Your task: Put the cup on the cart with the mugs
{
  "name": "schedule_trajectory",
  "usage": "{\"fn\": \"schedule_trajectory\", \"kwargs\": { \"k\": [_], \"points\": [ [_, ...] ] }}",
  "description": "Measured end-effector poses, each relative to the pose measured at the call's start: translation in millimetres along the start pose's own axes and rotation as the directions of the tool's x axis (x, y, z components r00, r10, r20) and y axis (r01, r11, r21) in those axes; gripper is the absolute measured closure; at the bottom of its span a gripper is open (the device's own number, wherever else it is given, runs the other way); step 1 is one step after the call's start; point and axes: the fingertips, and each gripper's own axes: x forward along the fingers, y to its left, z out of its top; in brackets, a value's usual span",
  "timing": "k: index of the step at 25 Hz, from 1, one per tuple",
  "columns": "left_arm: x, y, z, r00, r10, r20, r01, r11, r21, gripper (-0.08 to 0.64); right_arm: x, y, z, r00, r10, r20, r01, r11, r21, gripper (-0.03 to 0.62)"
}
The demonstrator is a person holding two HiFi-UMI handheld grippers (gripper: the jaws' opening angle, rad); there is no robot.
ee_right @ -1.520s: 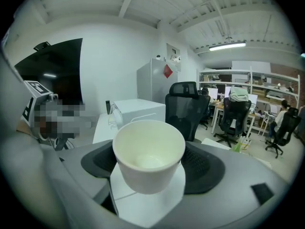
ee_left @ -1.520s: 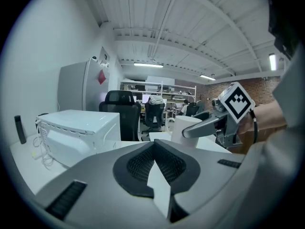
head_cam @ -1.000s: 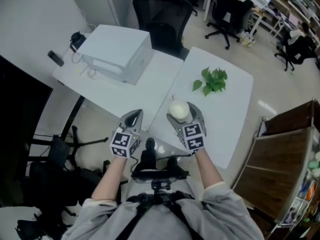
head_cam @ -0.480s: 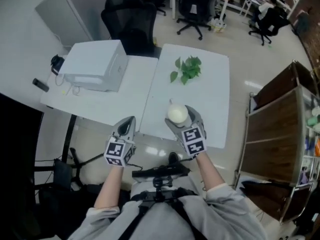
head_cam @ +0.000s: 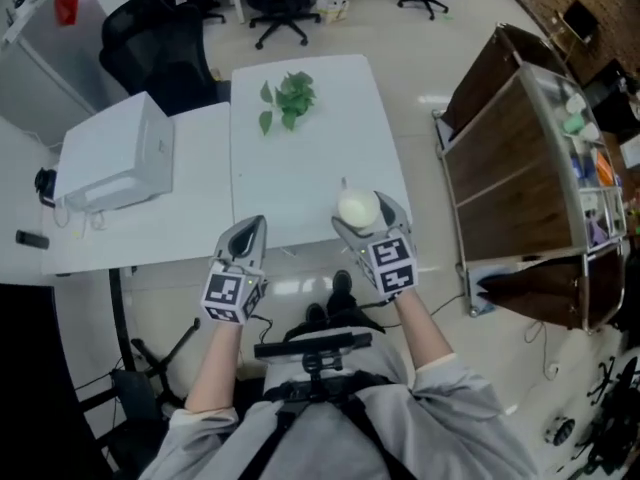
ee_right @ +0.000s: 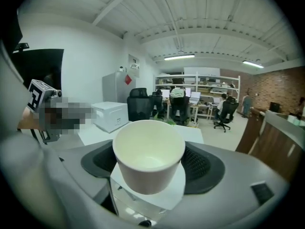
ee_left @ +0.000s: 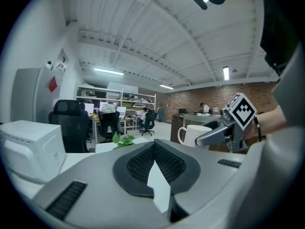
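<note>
1. The left gripper [head_cam: 252, 230] hangs just off the near edge of the white table [head_cam: 300, 158], jaws together, holding nothing.
2. The right gripper [head_cam: 368, 216] is clamped on the upright white cup [head_cam: 357, 208] above the table's near right corner.
3. The cart [head_cam: 505, 183] stands right of the table.

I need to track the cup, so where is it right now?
Head view: the cup is gripped upright in the right gripper, by the near edge of the white table, with the wooden cart to its right.
</note>
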Motion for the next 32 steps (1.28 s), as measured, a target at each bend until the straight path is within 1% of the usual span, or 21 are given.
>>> {"fn": "schedule_trajectory", "kwargs": {
  "k": [3, 7, 9, 11, 14, 17, 20, 21, 24, 27, 28, 32],
  "points": [
    [19, -32, 4, 0.995, -0.1, 0.013, 0.099, 0.995, 0.022, 0.557, -31, -30, -13, 0.995, -0.094, -0.018, 0.095, 0.994, 0.047, 0.17],
    [44, -80, 7, 0.976, -0.218, -0.001, 0.218, 0.975, 0.039, 0.557, -78, -66, -31, 0.978, -0.207, -0.033, 0.209, 0.974, 0.089, 0.17],
    [56, -110, 11, 0.962, -0.272, -0.005, 0.272, 0.961, 0.047, 0.557, -104, -87, -40, 0.963, -0.266, -0.044, 0.27, 0.956, 0.114, 0.169],
    [69, -137, 15, 0.945, -0.327, -0.003, 0.326, 0.942, 0.073, 0.557, -130, -108, -48, 0.947, -0.318, -0.05, 0.322, 0.937, 0.137, 0.17],
    [90, -176, 19, 0.918, -0.396, 0.002, 0.393, 0.913, 0.109, 0.557, -161, -137, -62, 0.927, -0.369, -0.059, 0.374, 0.912, 0.167, 0.169],
    [103, -215, 26, 0.902, -0.431, -0.014, 0.43, 0.896, 0.113, 0.557, -188, -164, -74, 0.913, -0.404, -0.058, 0.407, 0.889, 0.209, 0.17],
    [118, -253, 26, 0.88, -0.474, -0.029, 0.473, 0.869, 0.147, 0.557, -212, -192, -89, 0.9, -0.433, -0.056, 0.434, 0.872, 0.228, 0.17],
    [124, -264, 27, 0.876, -0.481, -0.034, 0.48, 0.864, 0.155, 0.557, -219, -202, -93, 0.897, -0.438, -0.053, 0.437, 0.867, 0.239, 0.17],
    [141, -298, 34, 0.872, -0.487, -0.047, 0.487, 0.859, 0.157, 0.557, -238, -228, -102, 0.897, -0.439, -0.045, 0.435, 0.863, 0.258, 0.169],
    [161, -334, 35, 0.862, -0.504, -0.047, 0.504, 0.844, 0.185, 0.557, -258, -256, -108, 0.902, -0.43, -0.026, 0.421, 0.867, 0.267, 0.17],
    [168, -347, 36, 0.861, -0.507, -0.046, 0.506, 0.843, 0.184, 0.557, -266, -266, -110, 0.905, -0.426, -0.016, 0.414, 0.869, 0.271, 0.169],
    [193, -401, 43, 0.864, -0.501, -0.044, 0.502, 0.855, 0.126, 0.557, -293, -304, -119, 0.913, -0.408, 0.012, 0.391, 0.882, 0.263, 0.17]
  ]
}}
